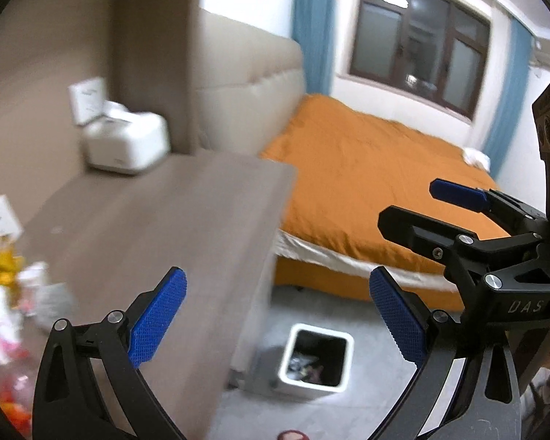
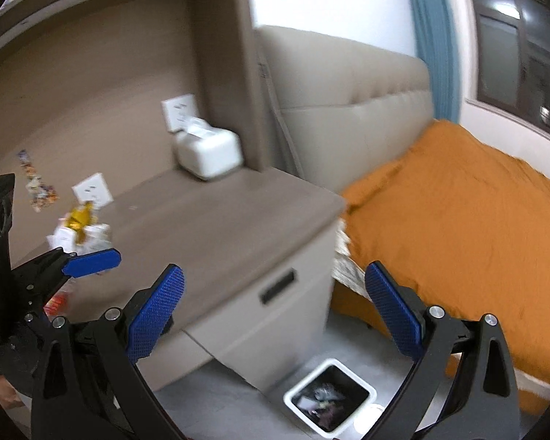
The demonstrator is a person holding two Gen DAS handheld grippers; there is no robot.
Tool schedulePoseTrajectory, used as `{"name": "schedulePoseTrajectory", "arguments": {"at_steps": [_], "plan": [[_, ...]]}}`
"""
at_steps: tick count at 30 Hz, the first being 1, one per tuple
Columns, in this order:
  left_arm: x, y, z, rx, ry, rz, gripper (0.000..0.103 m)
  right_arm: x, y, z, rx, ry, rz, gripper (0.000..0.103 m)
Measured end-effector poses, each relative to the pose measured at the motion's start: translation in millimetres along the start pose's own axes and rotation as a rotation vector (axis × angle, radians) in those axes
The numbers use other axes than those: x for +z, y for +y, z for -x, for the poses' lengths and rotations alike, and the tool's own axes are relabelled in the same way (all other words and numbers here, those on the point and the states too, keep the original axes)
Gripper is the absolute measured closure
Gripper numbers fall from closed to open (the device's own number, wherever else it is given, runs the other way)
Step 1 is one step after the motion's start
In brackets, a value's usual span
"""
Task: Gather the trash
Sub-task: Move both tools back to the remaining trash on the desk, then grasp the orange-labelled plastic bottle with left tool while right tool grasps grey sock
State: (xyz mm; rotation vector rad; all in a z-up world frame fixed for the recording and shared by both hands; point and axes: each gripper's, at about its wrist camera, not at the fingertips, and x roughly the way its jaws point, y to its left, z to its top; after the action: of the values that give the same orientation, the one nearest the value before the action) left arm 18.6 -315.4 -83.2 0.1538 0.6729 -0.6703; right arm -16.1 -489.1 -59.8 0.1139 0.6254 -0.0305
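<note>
Now both the left hand-held gripper and right hand-held gripper hang apart, empty; below them the bin opens upward, trash heaped leftward on the surface.

- The left gripper is made of matt black plastic, with bright metal rivets at the joints; its pads are faced in blue, finely knurled, rough-looking material.
- The same black plastic and blue textured facing are seen on the right gripper.
- The nightstand is topped in a matt grey-brown wood-grain finish.
- The bed cover is of matt orange cloth, lightly creased.
- The headboard is upholstered in smooth beige padding, possibly leatherette.
- The bin has a smooth white plastic rim.
- The trash appears as crinkled, glossy wrappers, though blurred.
- The white box looks like smooth plastic.
</note>
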Motion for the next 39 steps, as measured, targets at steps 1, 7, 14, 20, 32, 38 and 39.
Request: {"name": "schedulePoseTrajectory", "arguments": {"at_steps": [1,7,14,20,32,38,39], "plan": [[1,8,9,0.023,-0.01,0.014,0.005,4,9,0,0.021,-0.007,0.015,0.005],[-21,64,64,0.188,-0.057,0.118,0.005,23,68,-8,0.154,-0.02,0.088,0.005],[-73,136,122,0.344,-0.015,0.259,0.005,31,153,-30,0.298,0.001,0.215,0.005],[-108,186,145,0.375,0.039,0.344,0.005,24,207,-52,0.349,0.049,0.28,0.005],[-136,221,117,0.096,0.075,0.391,0.012,13,249,-98,0.272,0.108,0.314,0.005],[-137,238,102,-0.009,0.079,0.388,0.04,5,259,-132,0.214,0.145,0.319,0.005],[-137,241,100,-0.022,0.081,0.39,0.049,4,260,-137,0.205,0.15,0.32,0.005]]}}
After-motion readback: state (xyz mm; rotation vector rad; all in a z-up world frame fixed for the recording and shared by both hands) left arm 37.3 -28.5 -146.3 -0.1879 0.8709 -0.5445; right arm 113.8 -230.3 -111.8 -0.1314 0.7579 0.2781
